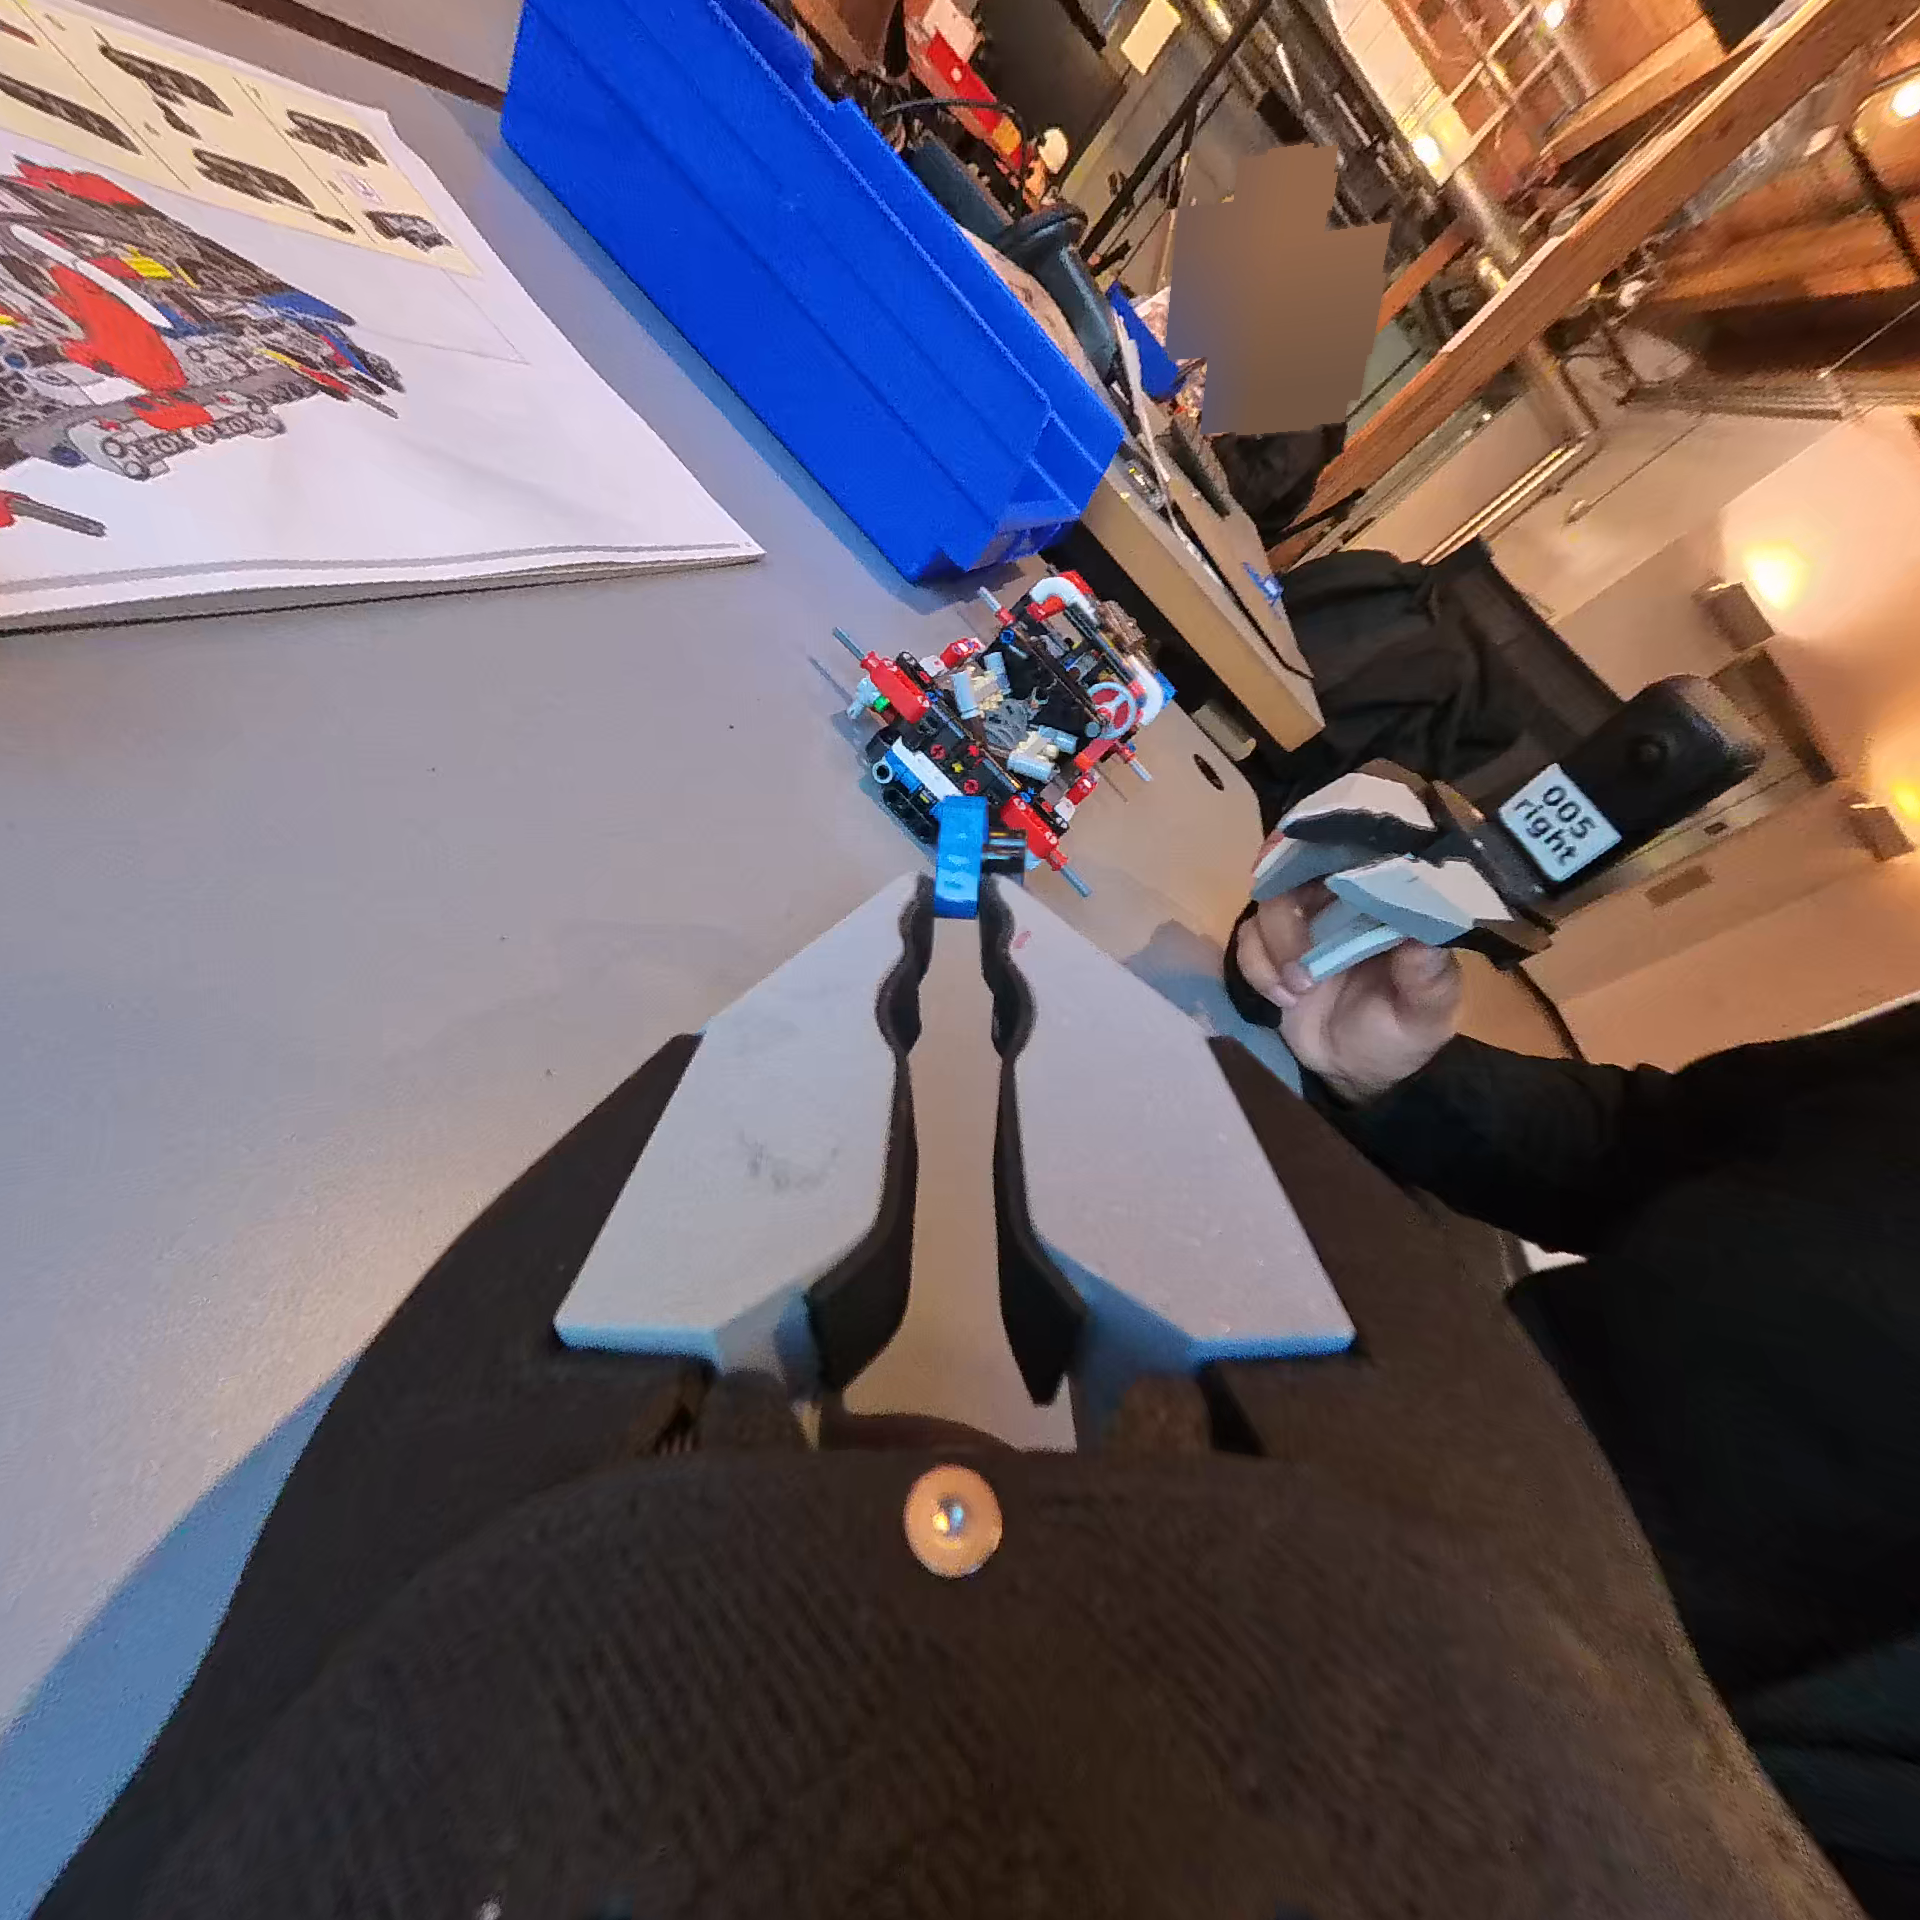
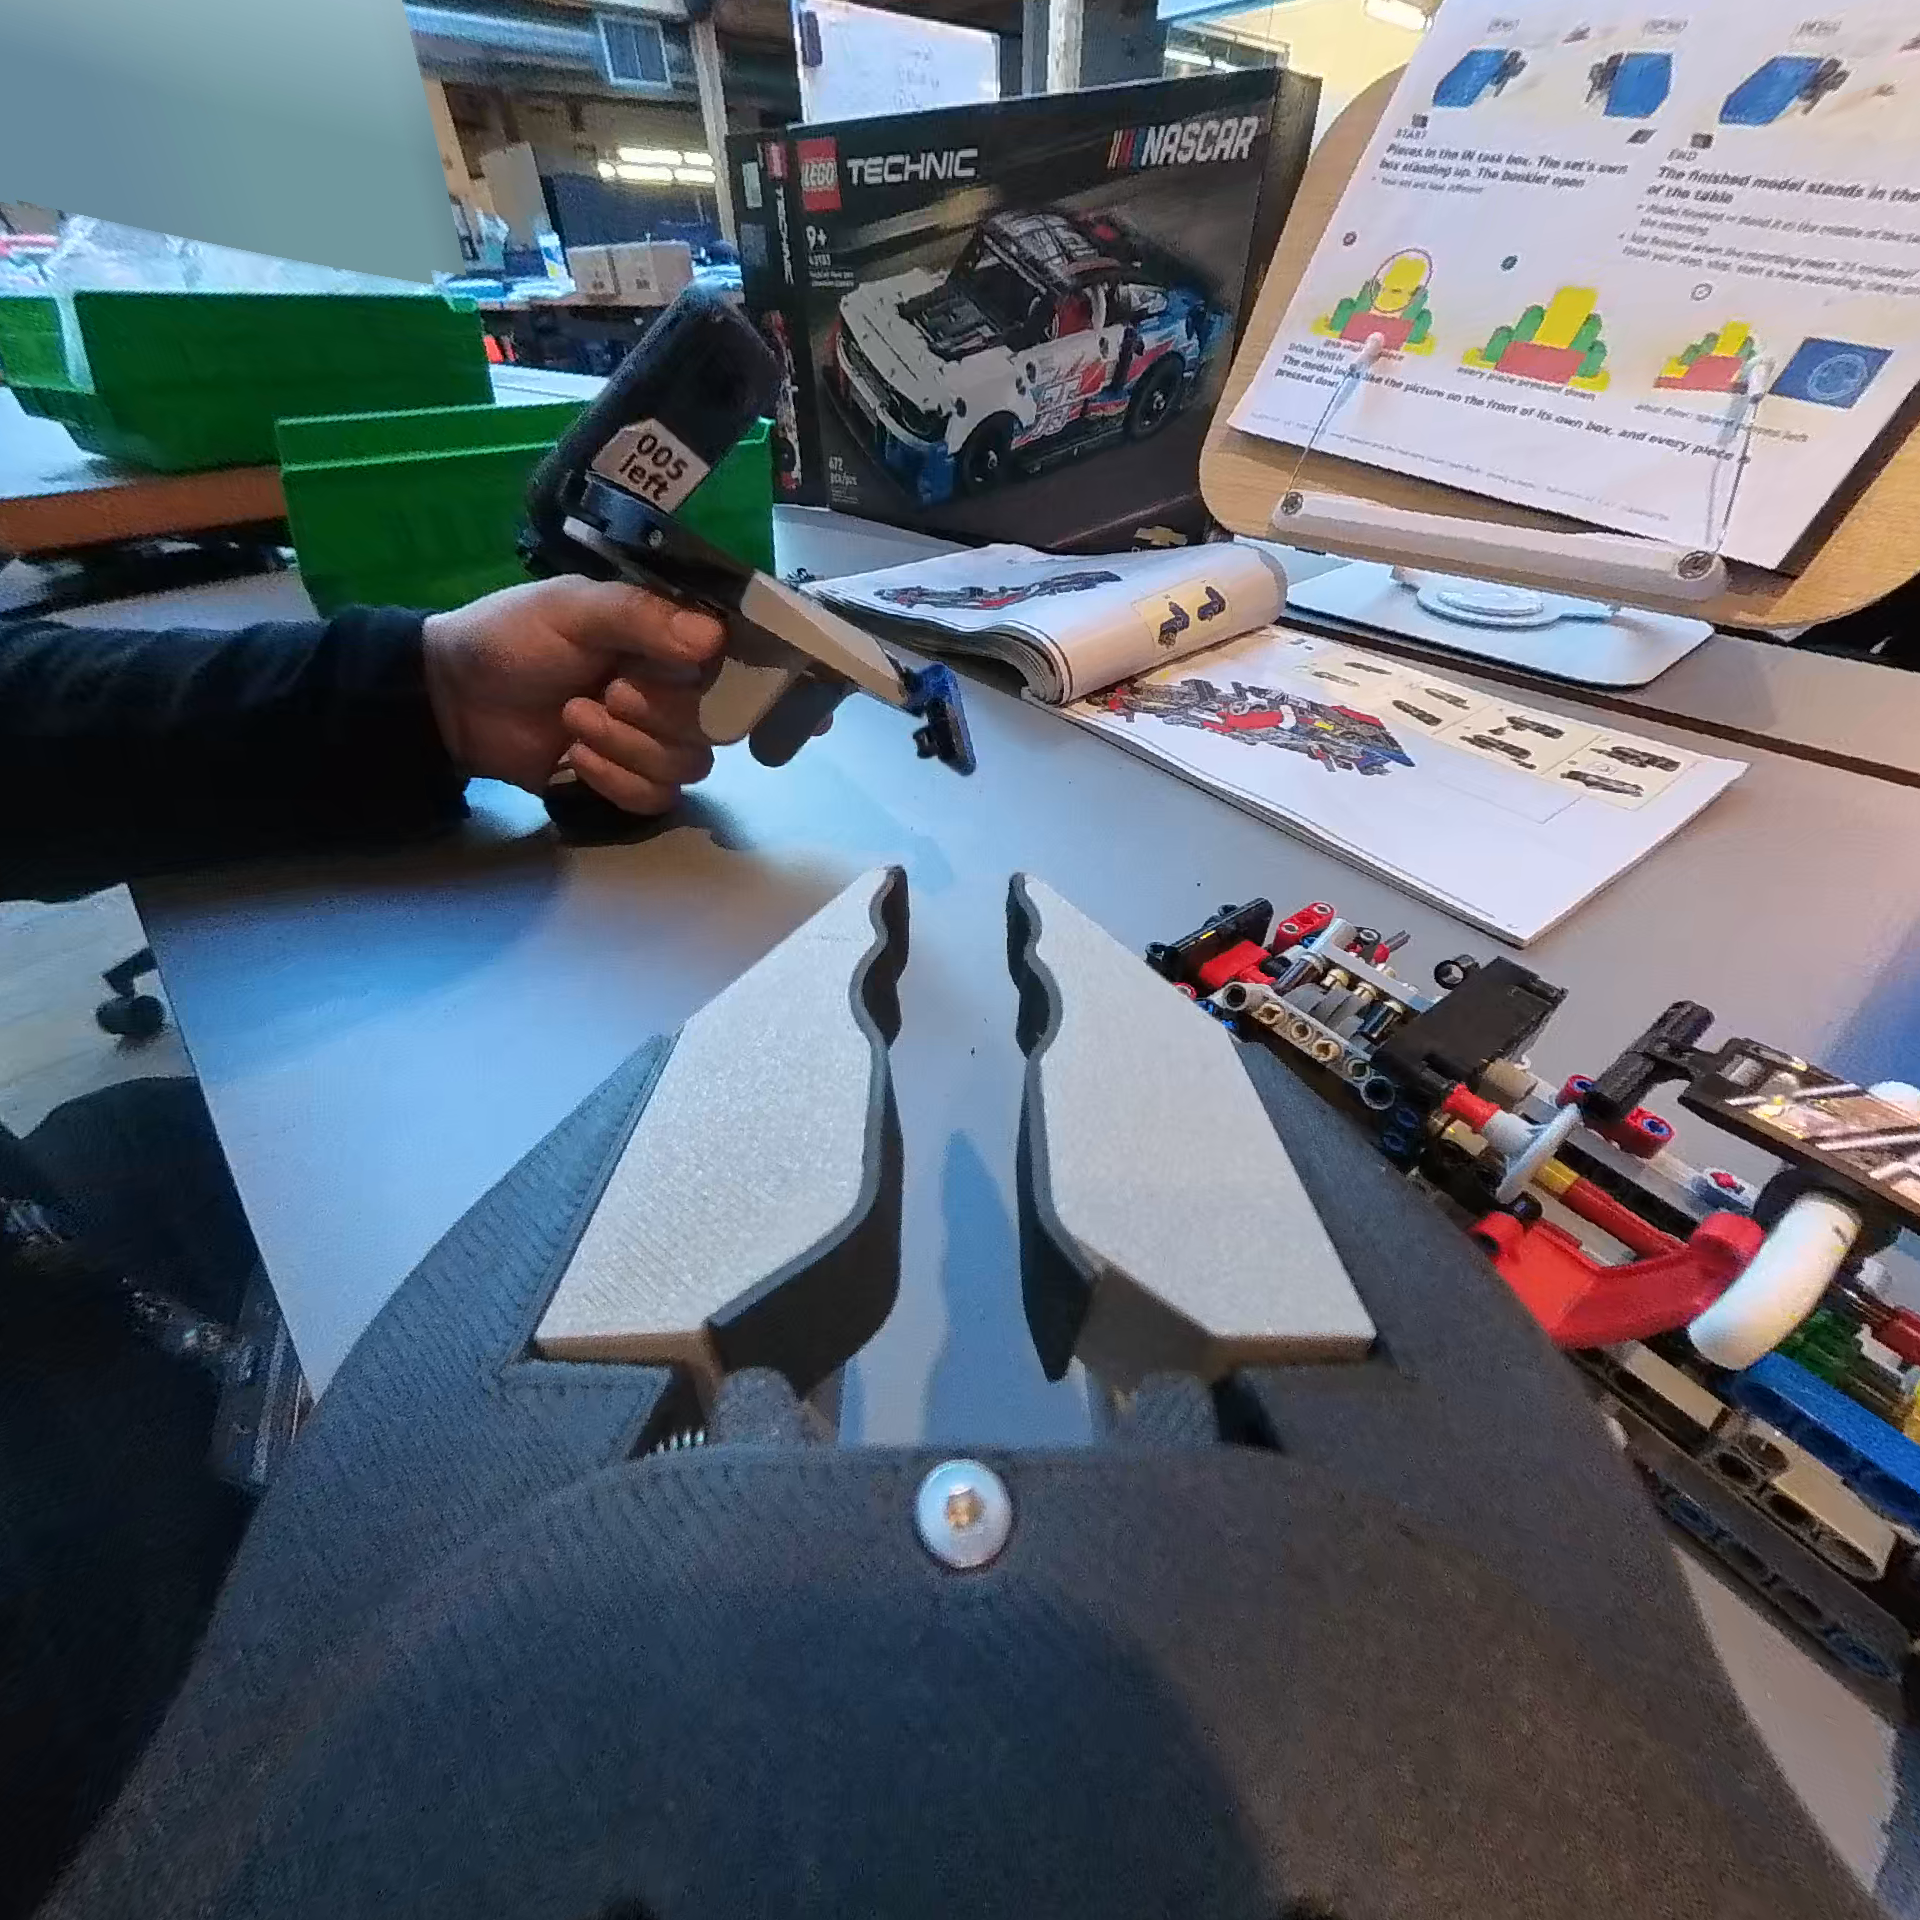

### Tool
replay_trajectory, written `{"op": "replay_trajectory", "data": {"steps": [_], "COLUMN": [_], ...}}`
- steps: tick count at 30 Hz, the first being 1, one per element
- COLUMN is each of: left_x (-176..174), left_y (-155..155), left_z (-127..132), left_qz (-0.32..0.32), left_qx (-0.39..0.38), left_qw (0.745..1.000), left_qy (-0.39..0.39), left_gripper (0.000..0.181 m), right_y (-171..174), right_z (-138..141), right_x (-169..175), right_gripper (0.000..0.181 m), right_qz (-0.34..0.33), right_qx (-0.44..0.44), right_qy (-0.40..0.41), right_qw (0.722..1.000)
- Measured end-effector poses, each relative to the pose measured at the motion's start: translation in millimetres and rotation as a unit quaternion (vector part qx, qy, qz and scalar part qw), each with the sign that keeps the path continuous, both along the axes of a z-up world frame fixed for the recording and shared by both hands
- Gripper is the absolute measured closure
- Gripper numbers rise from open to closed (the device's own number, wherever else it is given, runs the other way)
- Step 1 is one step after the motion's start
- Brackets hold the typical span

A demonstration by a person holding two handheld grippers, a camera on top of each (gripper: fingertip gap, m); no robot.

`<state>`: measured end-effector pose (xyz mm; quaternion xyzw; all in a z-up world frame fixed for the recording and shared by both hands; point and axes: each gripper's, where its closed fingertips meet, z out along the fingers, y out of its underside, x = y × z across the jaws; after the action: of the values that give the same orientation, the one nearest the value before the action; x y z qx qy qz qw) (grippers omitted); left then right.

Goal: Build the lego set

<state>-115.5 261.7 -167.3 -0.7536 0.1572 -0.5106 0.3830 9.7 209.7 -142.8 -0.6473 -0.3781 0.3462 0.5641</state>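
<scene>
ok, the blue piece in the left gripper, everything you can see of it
The blue piece is a small, glossy plastic Technic-style beam with a black connector attached to one side. The left gripper is shut on it, pinching one end at the very fingertips, so most of it sticks out beyond them. In the right wrist view it hangs tilted downward in the air above the grey table, touching nothing but the fingers. It is apart from the partly built model, not yet joined.

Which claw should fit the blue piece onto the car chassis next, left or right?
Left, probably. The left claw is already shut on the blue piece, held above the table and pointed toward the chassis. The right claw sits open and empty beside the chassis, better suited to bracing it.
</scene>
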Motion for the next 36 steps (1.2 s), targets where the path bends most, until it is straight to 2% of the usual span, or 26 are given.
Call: {"op": "replay_trajectory", "data": {"steps": [3, 6, 8, 10, 11, 13, 14, 15, 17, 23, 25, 28, 31, 34, 36], "left_x": [2, 13, 19, 21, 24, 27, 28, 27, 27, 27, 25, 20, 11, 8, 9], "left_y": [-7, -34, -58, -72, -84, -96, -98, -99, -103, -90, -79, -66, -47, -40, -39], "left_z": [6, 25, 32, 39, 42, 44, 44, 44, 42, 36, 26, 20, 19, 17, 17], "left_qz": [-0.023, -0.105, -0.152, -0.150, -0.164, -0.179, -0.179, -0.176, -0.189, -0.165, -0.148, -0.127, -0.096, -0.097, -0.102], "left_qx": [0.011, 0.113, 0.237, 0.369, 0.401, 0.419, 0.434, 0.441, 0.434, 0.408, 0.392, 0.355, 0.286, 0.209, 0.178], "left_qw": [1.000, 0.988, 0.959, 0.915, 0.899, 0.888, 0.880, 0.876, 0.878, 0.893, 0.899, 0.915, 0.945, 0.970, 0.977], "left_qy": [-0.014, -0.014, 0.030, 0.071, 0.070, 0.064, 0.071, 0.081, 0.075, 0.095, 0.129, 0.143, 0.124, 0.083, 0.062], "left_gripper": [0.176, 0.175, 0.175, 0.176, 0.176, 0.176, 0.176, 0.176, 0.176, 0.175, 0.171, 0.153, 0.151, 0.145, 0.142], "right_y": [1, -6, -22, -36, -40, -42, -44, -50, -51, -41, -31, -9, 5, 5, 5], "right_z": [-2, 3, 10, 13, 14, 11, 11, 12, 8, 11, 14, 13, 14, 12, 9], "right_x": [-3, -20, -43, -67, -76, -87, -90, -91, -92, -91, -89, -84, -79, -86, -94], "right_gripper": [0.166, 0.165, 0.163, 0.157, 0.148, 0.140, 0.140, 0.149, 0.165, 0.168, 0.168, 0.168, 0.168, 0.168, 0.168], "right_qz": [0.002, 0.044, 0.124, 0.206, 0.238, 0.268, 0.280, 0.295, 0.291, 0.248, 0.201, 0.098, 0.014, -0.015, -0.023], "right_qx": [-0.004, -0.028, -0.054, -0.095, -0.110, -0.110, -0.101, -0.090, -0.066, -0.022, 0.024, 0.112, 0.208, 0.311, 0.369], "right_qy": [-0.006, 0.022, 0.057, 0.076, 0.079, 0.069, 0.062, 0.056, 0.040, 0.032, 0.017, -0.041, -0.110, -0.185, -0.226], "right_qw": [1.000, 0.998, 0.989, 0.971, 0.962, 0.955, 0.953, 0.950, 0.954, 0.968, 0.979, 0.988, 0.972, 0.932, 0.901]}}
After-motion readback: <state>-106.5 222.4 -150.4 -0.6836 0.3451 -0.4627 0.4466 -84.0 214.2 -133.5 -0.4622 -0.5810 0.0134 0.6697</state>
